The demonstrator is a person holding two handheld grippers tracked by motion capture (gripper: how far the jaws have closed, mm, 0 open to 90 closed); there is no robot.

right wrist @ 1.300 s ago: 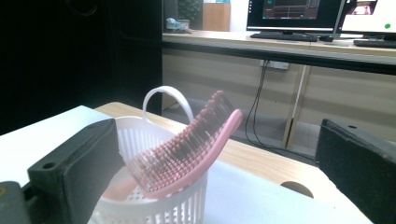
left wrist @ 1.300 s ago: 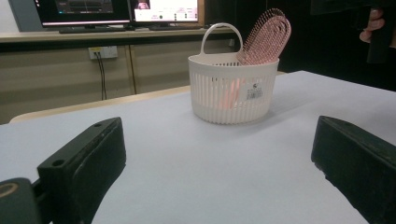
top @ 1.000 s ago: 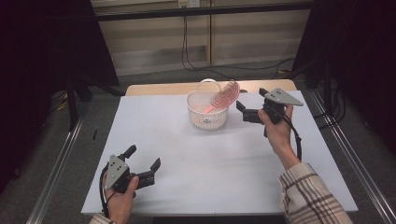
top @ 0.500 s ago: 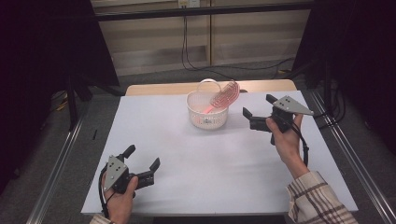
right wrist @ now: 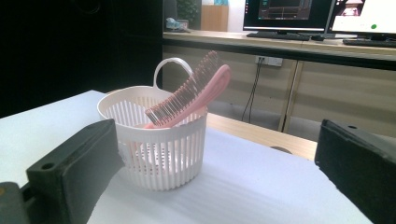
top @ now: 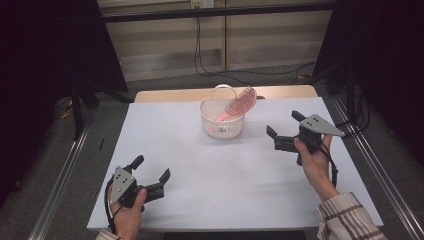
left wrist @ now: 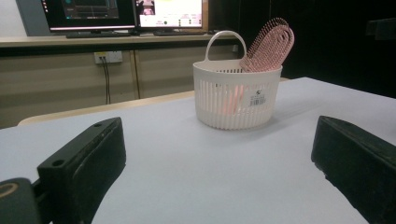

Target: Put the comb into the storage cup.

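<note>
Right gripper (top: 282, 131) has backed away from the basket (top: 223, 125), fingers spread, empty. Pink brush (top: 239, 103) sits inside; looks placed. Left gripper (top: 150, 169) idle, fingers spread.

White plastic basket (top: 222, 122) on my screen: round, slatted walls, arched carry handle upright at far rim, small barcode label on wall in left gripper view. Stands upright on white desk (top: 200, 170), toward far edge, roughly mid-width. Pink hairbrush (top: 239, 103) inside it: handle end down in basket, seen through slats; bristled head sticks out above rim, leaning against rim on right side in high view. I see bristles facing up and toward the basket's handle in right gripper view. Nothing touching either.
</note>
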